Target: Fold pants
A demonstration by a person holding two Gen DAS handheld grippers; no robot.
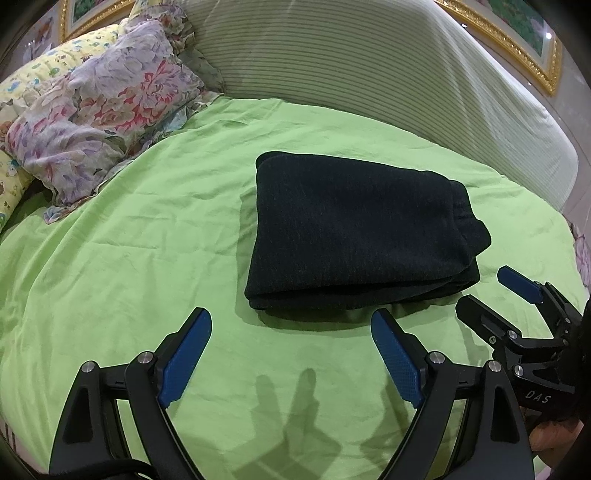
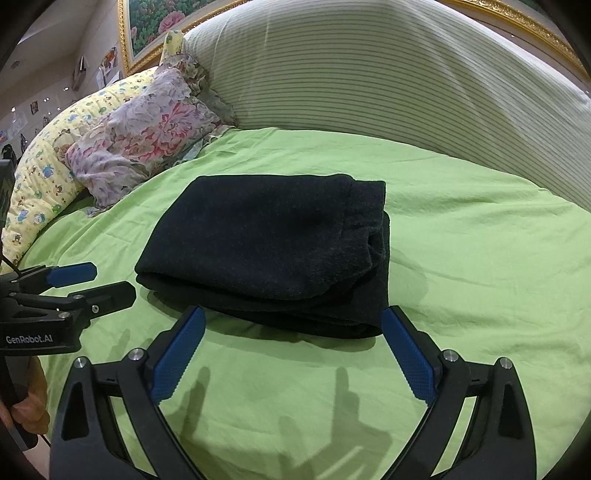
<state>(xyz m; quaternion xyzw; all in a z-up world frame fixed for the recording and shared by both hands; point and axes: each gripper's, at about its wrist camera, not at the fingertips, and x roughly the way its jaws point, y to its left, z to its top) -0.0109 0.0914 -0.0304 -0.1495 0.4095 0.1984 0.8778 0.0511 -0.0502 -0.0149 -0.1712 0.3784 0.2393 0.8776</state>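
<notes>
The dark navy pants [image 1: 354, 236] lie folded into a thick rectangular stack on the green bedsheet [image 1: 129, 258]. In the right wrist view the same pants [image 2: 273, 247] show their waistband end at the right. My left gripper [image 1: 291, 321] hovers open just short of the stack's near edge, empty. My right gripper [image 2: 293, 319] is also open and empty, its fingertips at the near edge of the stack. Each gripper appears in the other's view: the right gripper [image 1: 484, 291] at the right, the left gripper [image 2: 110, 282] at the left.
A floral pillow [image 1: 99, 110] and a yellow patterned cushion [image 2: 40, 177] lie at the back left. A striped padded headboard [image 1: 369, 62] curves behind the bed. Gold-framed pictures [image 1: 517, 33] hang on the wall. A hand [image 2: 29, 406] grips the left handle.
</notes>
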